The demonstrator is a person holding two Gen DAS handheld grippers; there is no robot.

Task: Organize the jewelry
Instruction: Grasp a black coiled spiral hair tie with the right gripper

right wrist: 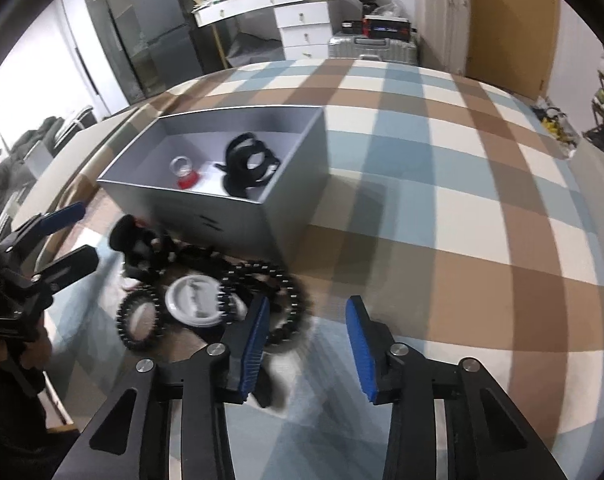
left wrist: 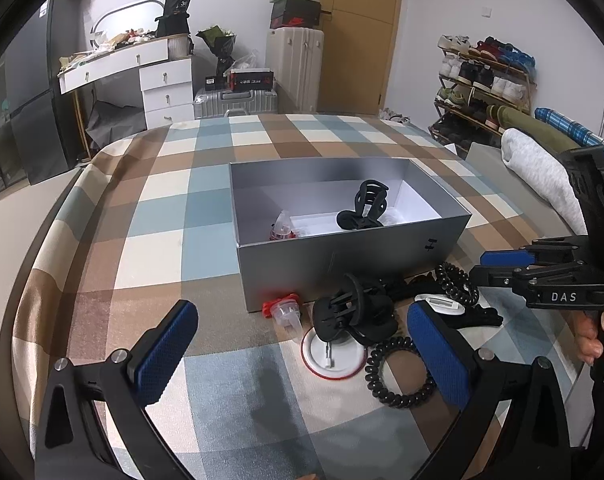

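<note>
A grey open box point(left wrist: 341, 264) sits on the checked bedspread; it holds a black hair claw point(left wrist: 363, 206) and a small clear and red item point(left wrist: 282, 232). In front of it lies a pile: a black claw clip point(left wrist: 351, 314), a round white disc point(left wrist: 333, 354), black spiral hair ties point(left wrist: 399, 372), a clear and red piece point(left wrist: 286, 310). My left gripper point(left wrist: 302, 348) is open and empty, just short of the pile. My right gripper point(right wrist: 307, 344) is open and empty above the bedspread, right of the spiral ties point(right wrist: 270, 296); the box point(right wrist: 286, 196) lies beyond. It also shows at the right of the left wrist view point(left wrist: 501, 266).
A rolled white and green bundle of bedding point(left wrist: 541, 164) lies at the bed's right. Beyond the bed stand a white dresser point(left wrist: 158, 80), suitcases point(left wrist: 294, 68), a shoe rack point(left wrist: 485, 80) and a wooden door point(left wrist: 357, 32).
</note>
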